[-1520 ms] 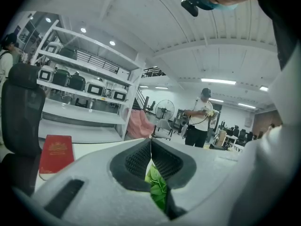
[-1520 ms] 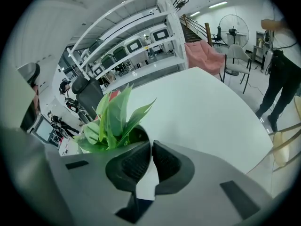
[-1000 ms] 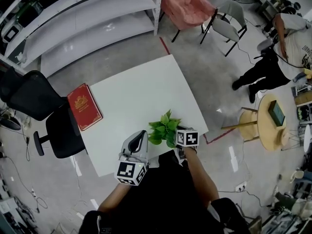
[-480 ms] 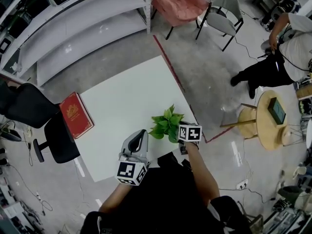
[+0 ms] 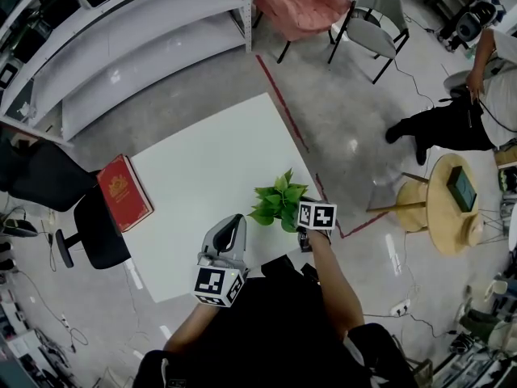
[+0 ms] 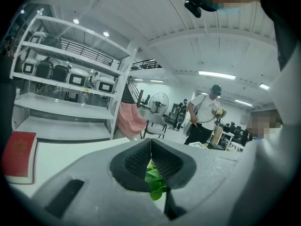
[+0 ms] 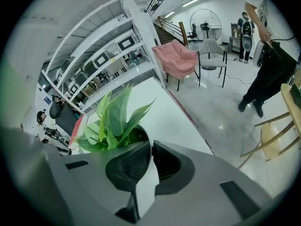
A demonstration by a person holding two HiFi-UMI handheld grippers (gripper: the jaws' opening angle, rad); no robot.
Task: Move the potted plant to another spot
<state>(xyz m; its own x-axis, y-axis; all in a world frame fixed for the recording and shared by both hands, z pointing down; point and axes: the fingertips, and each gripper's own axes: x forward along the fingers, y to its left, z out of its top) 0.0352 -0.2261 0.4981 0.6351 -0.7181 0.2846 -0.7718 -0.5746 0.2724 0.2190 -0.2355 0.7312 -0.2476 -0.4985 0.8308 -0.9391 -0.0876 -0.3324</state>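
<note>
So closest in, the left gripper sits low by the person's body at the near edge of the table, jaws pressed together with nothing between them; you can just peek some green leaves through the gap under its pads. The right gripper is right up against the potted plant, and from its own view the 2 jaws look pinched on the pot's white rim, with the dark mouth of the pot just past the left jaw and the leaves fanning up and to the left of it. The plant is near the table's near-right corner, just to the right of and beyond the left gripper, not touching it. Further out, the rest of the white table top is bare except for a red book lying flat along the far-left edge, well apart from the plant. A black office chair is tucked in beside that edge. Past the table there's a red tape line on the floor, white shelving, a pink chair and a grey chair. Off to the right, a person stands bent over near a round wooden side table.
</note>
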